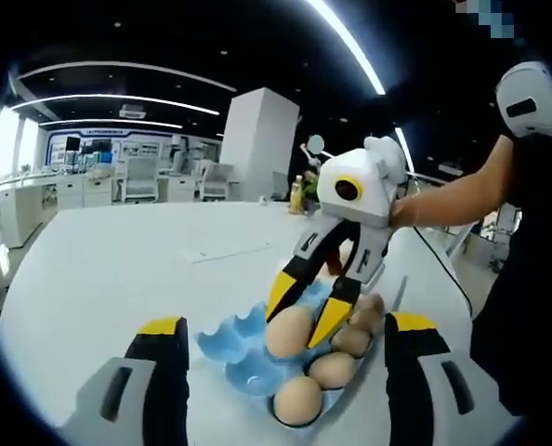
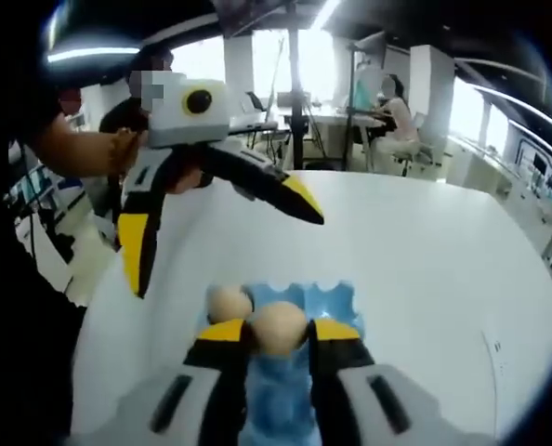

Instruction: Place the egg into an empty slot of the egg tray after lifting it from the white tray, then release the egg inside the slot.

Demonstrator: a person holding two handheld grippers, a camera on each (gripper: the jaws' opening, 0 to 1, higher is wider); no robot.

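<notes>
A blue egg tray lies on the white table between my left gripper's wide-open jaws. My right gripper reaches in from the upper right, shut on a tan egg low over a back slot; I cannot tell whether the egg rests in it. Several more eggs fill the tray's right side. In the right gripper view my right gripper clamps the egg over the egg tray, beside another egg. My left gripper hangs open above.
A person's forearm holds the right gripper, with the body along the right edge. A thin flat strip lies further back on the table. A white column, desks and chairs stand behind. A seated person is far off.
</notes>
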